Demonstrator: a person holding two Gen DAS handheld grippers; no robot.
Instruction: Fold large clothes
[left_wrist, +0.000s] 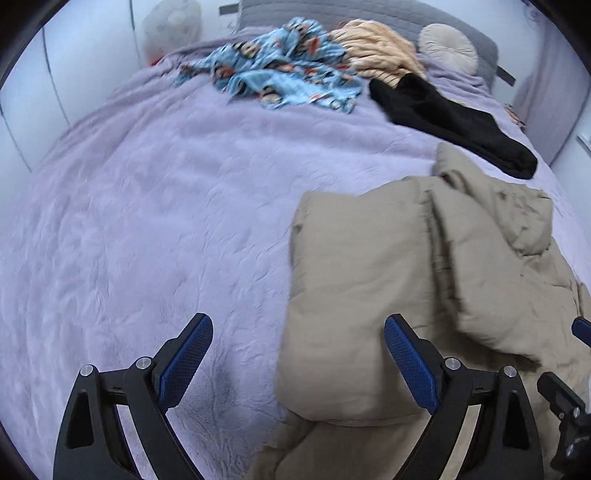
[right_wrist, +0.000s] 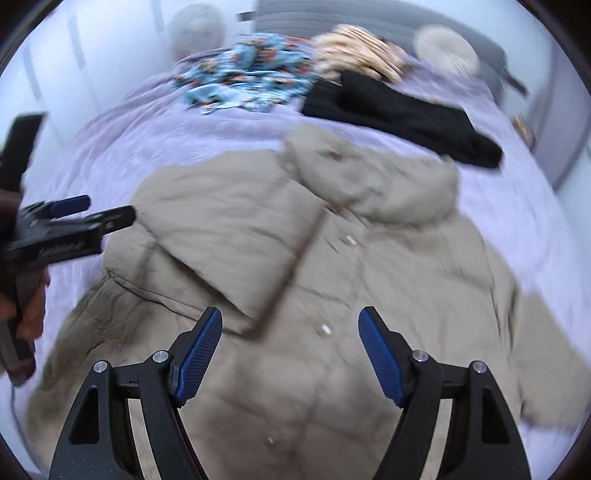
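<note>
A large beige puffer jacket (right_wrist: 295, 258) lies spread on a lilac bedspread (left_wrist: 147, 203), its left sleeve folded across its front. In the left wrist view the jacket (left_wrist: 388, 277) fills the lower right. My left gripper (left_wrist: 298, 328) is open and empty, hovering above the jacket's left edge; it also shows at the left of the right wrist view (right_wrist: 92, 210). My right gripper (right_wrist: 290, 319) is open and empty, above the jacket's lower front. Its tip shows at the right edge of the left wrist view (left_wrist: 580, 328).
At the head of the bed lie a blue patterned garment (left_wrist: 280, 70), a cream striped garment (left_wrist: 376, 48), a black garment (left_wrist: 450, 122) and a round pillow (left_wrist: 448, 46). A grey headboard (left_wrist: 332, 11) and white walls stand behind.
</note>
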